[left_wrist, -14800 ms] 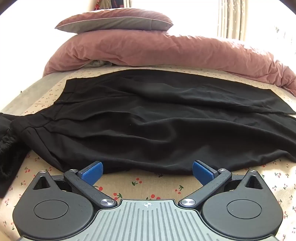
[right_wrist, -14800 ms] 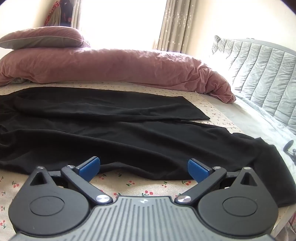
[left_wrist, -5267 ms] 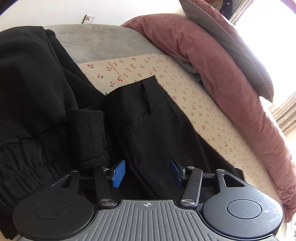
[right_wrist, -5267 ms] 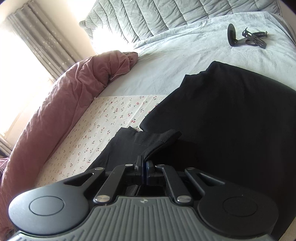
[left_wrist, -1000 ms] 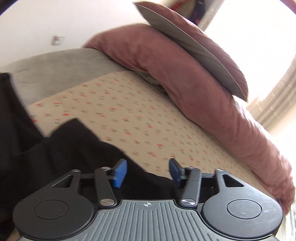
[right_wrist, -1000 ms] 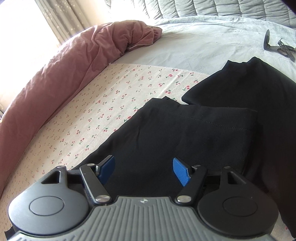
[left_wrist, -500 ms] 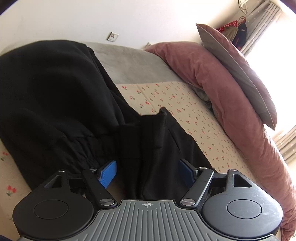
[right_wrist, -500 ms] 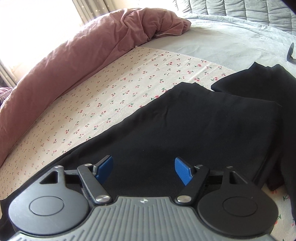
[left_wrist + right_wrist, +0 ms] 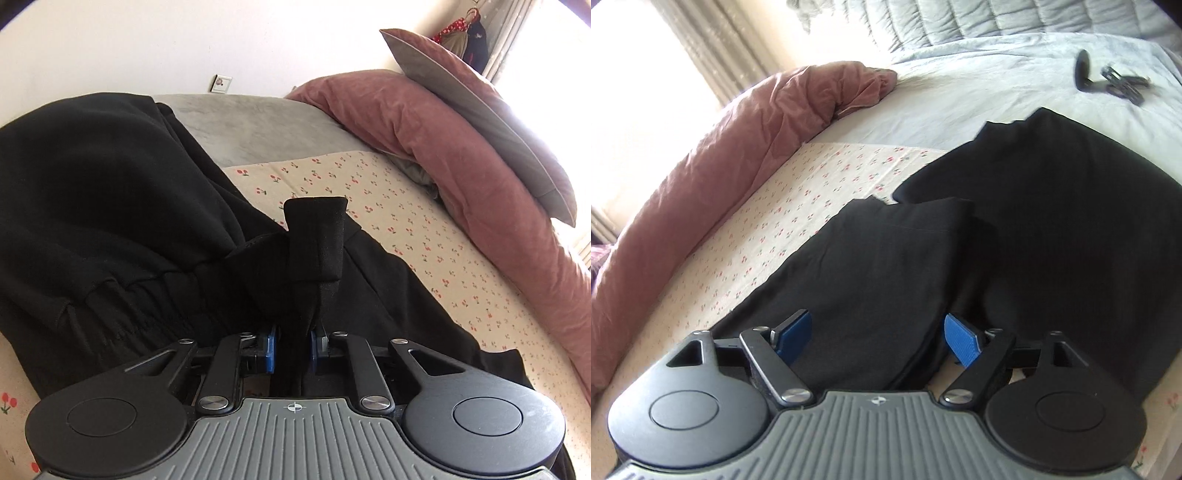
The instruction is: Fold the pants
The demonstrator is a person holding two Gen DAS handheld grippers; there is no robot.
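The left gripper [image 9: 291, 349] has its blue pads drawn nearly together at 6 o'clock, pinching a bunched fold of the black pants [image 9: 373, 291]; a stiff, band-like flap of the matte woven cloth stands up just beyond the pads, its squared top pointing to 12 o'clock. At 9 o'clock a second black garment [image 9: 92, 206], thicker and softer, with a gathered elastic hem, lies touching the pants. From 1 to 3 o'clock a strip of cherry-print sheet [image 9: 424, 229] gives bare room, bounded by the rumpled pink duvet [image 9: 443, 140], with a grey-backed pillow [image 9: 476, 96] on top. The right gripper [image 9: 877, 334] holds its blue fingers wide apart, gripping nothing, with the flat pants [image 9: 879, 269] lying between them; the hemmed leg end shows a straight edge toward 12 o'clock. A dark folded garment [image 9: 1071, 221] abuts it from 1 to 3 o'clock. Printed sheet [image 9: 798, 206] lies open from 9 to 11 o'clock up to the duvet [image 9: 731, 155]. Farther off sits a small black mount [image 9: 1108, 79] on the pale grey coverlet [image 9: 979, 85], before a quilted headboard [image 9: 997, 18].
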